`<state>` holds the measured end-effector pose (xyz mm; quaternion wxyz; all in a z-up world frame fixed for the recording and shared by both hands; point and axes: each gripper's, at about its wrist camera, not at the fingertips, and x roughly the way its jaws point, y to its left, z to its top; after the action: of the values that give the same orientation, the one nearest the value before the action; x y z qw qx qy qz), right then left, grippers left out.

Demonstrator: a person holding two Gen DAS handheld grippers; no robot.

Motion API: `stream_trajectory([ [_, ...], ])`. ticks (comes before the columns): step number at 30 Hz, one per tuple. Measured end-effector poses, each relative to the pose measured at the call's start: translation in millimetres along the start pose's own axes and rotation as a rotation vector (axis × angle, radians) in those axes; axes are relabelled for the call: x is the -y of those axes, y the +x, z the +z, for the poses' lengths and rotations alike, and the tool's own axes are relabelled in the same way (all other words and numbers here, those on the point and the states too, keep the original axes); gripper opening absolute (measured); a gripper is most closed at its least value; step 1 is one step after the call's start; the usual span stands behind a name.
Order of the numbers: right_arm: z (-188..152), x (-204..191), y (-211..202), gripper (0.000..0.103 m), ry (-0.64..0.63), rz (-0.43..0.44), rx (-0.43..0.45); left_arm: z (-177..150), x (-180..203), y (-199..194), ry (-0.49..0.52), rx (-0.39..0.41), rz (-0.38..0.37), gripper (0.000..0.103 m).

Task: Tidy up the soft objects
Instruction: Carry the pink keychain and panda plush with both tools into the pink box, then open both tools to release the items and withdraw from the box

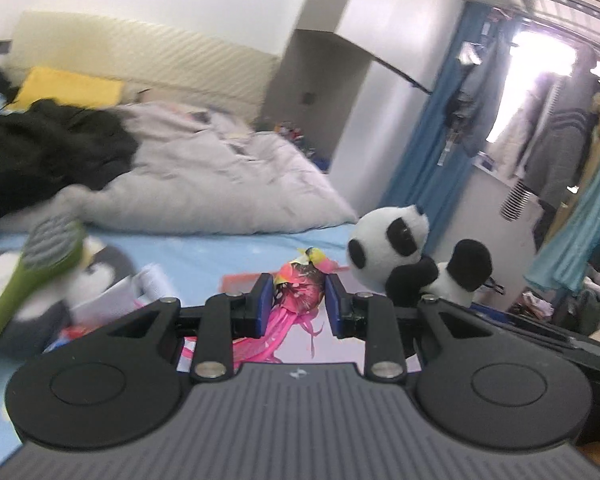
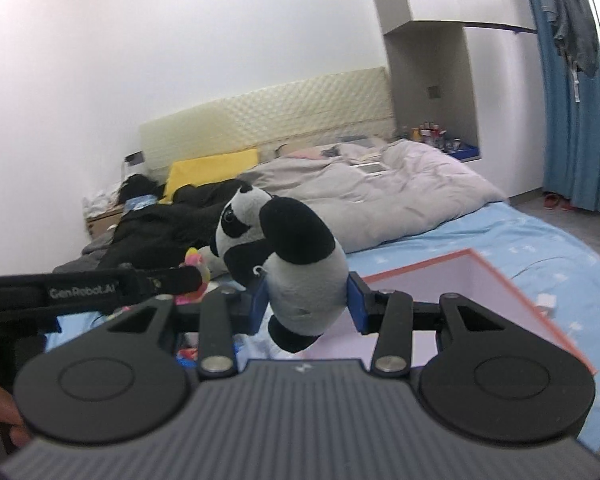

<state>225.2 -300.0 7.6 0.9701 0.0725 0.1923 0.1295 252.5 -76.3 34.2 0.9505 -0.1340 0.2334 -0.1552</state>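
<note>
My left gripper (image 1: 299, 300) is shut on a small pink and dark soft toy (image 1: 300, 286) with pink streamers hanging down, held above a pink-lined box (image 1: 328, 348). My right gripper (image 2: 308, 300) is shut on a black and white panda plush (image 2: 296, 256), held above the same box (image 2: 460, 304) with an orange rim. The panda also shows in the left wrist view (image 1: 404, 258), to the right of the left gripper. The pink toy shows in the right wrist view (image 2: 196, 270) at the left, behind the left gripper's strap.
A grey and white penguin plush (image 1: 40, 292) and a green-handled brush (image 1: 32, 276) lie at the left on the blue bed sheet (image 2: 540, 248). A grey duvet (image 1: 220, 184), black clothes (image 1: 40, 152) and a yellow pillow (image 2: 212, 170) lie farther back. Blue curtains (image 2: 568, 120) hang at the right.
</note>
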Motion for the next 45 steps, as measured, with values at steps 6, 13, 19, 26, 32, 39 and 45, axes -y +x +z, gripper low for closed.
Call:
stream_trajectory([
  [6, 16.2, 38.5, 16.7, 0.045, 0.045, -0.085, -0.086, 22.5, 35.9, 41.7, 0.010, -0.089, -0.095, 0.033],
  [13, -7.2, 81.4, 35.1, 0.045, 0.098, -0.134, -0.248, 2.2, 51.6, 108.6, 0.070, -0.249, -0.072, 0.033],
  [19, -43.4, 107.6, 57.2, 0.045, 0.131, -0.168, -0.371, -32.7, 53.1, 155.2, 0.140, -0.383, -0.033, 0.033],
  [26, -77.0, 126.9, 66.5, 0.044, 0.158, -0.213, -0.457, -72.2, 44.9, 188.6, 0.141, -0.498, -0.020, 0.033],
  [32, -87.2, 132.9, 71.3, 0.044, 0.169, -0.212, -0.477, -81.6, 39.9, 194.0, 0.105, -0.525, -0.040, 0.060],
  [39, -82.8, 126.9, 62.3, 0.044, 0.173, -0.202, -0.412, -69.8, 45.0, 170.1, 0.142, -0.447, -0.052, 0.063],
  [45, -70.6, 105.6, 37.7, 0.045, 0.140, -0.165, -0.270, -56.8, 48.4, 123.2, 0.197, -0.288, -0.038, 0.063],
])
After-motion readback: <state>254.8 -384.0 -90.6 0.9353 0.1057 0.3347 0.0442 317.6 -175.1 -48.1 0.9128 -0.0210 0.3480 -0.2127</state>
